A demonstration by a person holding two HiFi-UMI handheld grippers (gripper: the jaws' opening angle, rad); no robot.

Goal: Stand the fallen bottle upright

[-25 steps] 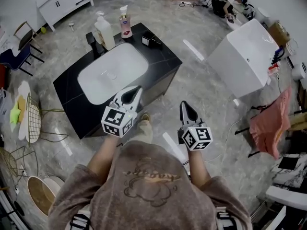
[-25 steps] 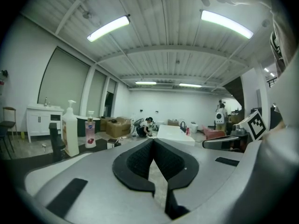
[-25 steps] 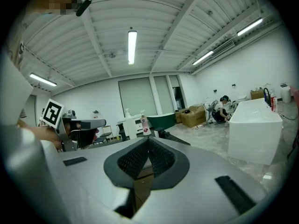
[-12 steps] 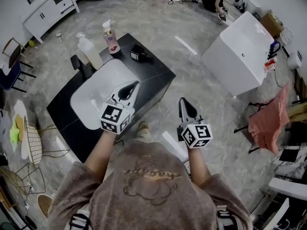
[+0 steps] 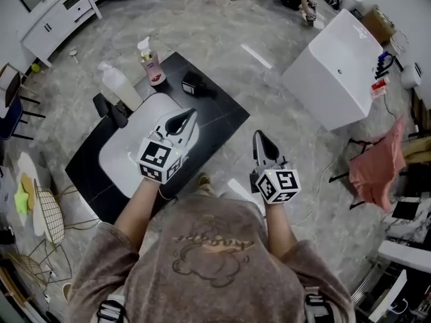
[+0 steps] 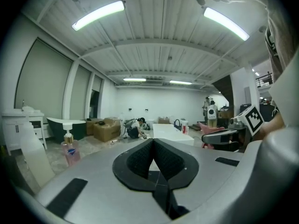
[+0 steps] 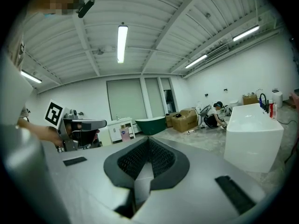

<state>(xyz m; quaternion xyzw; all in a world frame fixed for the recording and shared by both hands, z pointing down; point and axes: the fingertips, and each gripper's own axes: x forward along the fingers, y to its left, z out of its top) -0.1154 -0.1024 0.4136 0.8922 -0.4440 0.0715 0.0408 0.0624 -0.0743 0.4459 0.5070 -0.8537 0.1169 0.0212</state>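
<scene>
Head view showed the person standing at the near corner of a black worktop [image 5: 219,113] with a white basin [image 5: 131,150] set into it. The left gripper [image 5: 189,116] hung over the basin's near-right rim, while the right gripper [image 5: 260,138] was over the grey floor [image 5: 269,93], just off the worktop's right side. A second earlier the left jaws had lain only over the worktop's front edge, so both grippers had come forward, side by side and a little apart. A pink pump bottle [image 5: 153,67] and a taller white bottle [image 5: 122,87] both stood upright at the worktop's far-left edge, behind the basin and beside the black faucet [image 5: 108,108], exactly as in the earlier frames. A small black object [image 5: 195,85] lay to the right of them. Left gripper view showed the left gripper [image 6: 153,146] with its jaws closed on nothing, their ribbed pads meeting at the tip. The pink pump bottle [image 6: 70,150] and the white bottle [image 6: 35,158] were low at the left, well apart from the jaws, and the right gripper [image 6: 224,136] showed at the right. Right gripper view showed the right gripper [image 7: 148,146] likewise with its jaws together and empty, pointing across the room towards a green bathtub [image 7: 152,124], with a white tub [image 7: 252,134] to the right.
</scene>
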